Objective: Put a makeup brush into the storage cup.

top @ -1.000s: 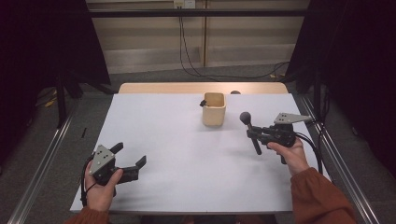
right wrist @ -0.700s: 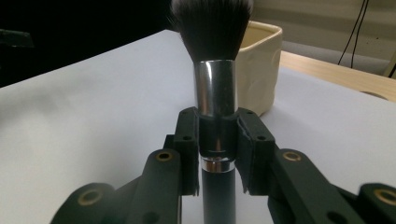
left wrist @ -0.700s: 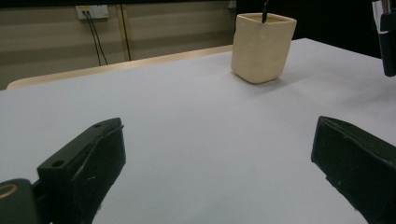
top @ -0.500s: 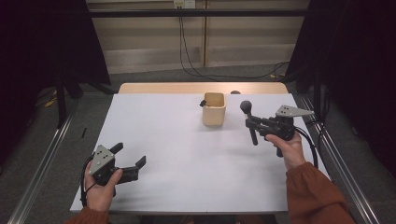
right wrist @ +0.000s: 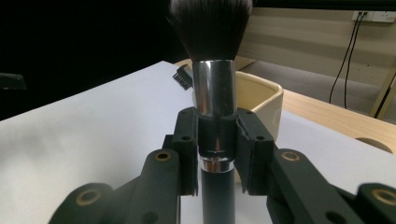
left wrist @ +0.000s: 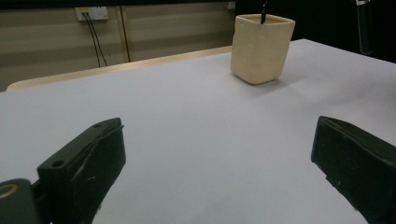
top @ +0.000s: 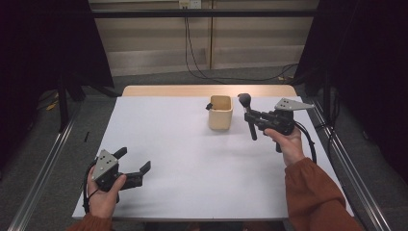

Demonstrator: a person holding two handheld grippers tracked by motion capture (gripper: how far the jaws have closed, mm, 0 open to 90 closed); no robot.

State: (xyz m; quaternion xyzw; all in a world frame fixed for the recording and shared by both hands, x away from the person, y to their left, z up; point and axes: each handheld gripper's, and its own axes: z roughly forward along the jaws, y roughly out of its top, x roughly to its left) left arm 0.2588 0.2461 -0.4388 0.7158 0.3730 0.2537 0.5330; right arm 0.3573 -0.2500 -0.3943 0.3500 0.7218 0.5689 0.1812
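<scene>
— Makeup brush: where do I have it?

— Upright in my right tool, jaws clamped on its silver ferrule, bristles on top. It hangs above the tabletop, just beside the beige cup, which has a small dark comb poking out.

— And my left tool?

— Low near the front edge, jaws wide, nothing between them.
</scene>
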